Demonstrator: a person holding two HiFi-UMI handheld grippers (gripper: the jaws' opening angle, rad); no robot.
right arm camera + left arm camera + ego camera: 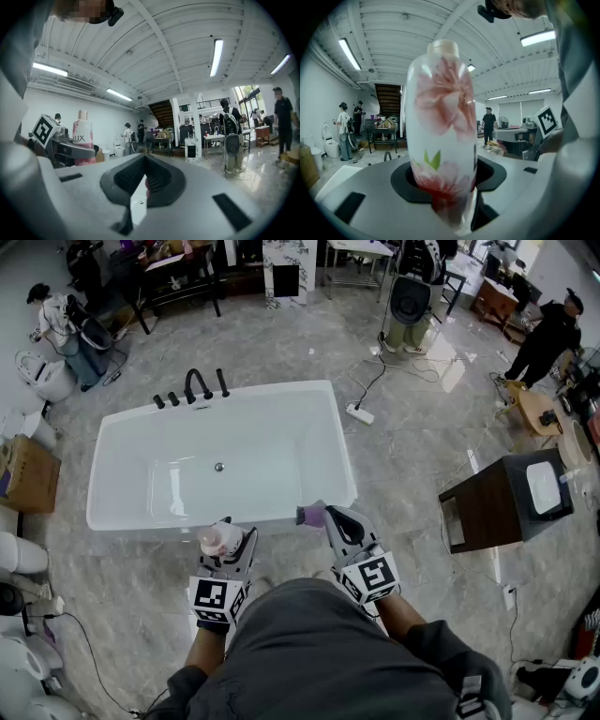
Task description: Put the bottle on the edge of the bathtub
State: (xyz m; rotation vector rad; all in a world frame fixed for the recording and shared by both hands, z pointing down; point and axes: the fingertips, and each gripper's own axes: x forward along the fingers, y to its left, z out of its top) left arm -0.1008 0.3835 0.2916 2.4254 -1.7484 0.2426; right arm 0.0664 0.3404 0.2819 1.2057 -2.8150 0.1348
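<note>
Brand name "LUX" in white letters on the pink bottle [83,132], upright, facing the camera

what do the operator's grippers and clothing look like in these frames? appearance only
The left tongs and right tongs have light grey moulded bodies with black pads lining the jaws. Each carries a white cube printed with black square markers: left cube, right cube. No cables show on either. The person wears a dark grey top.
</note>
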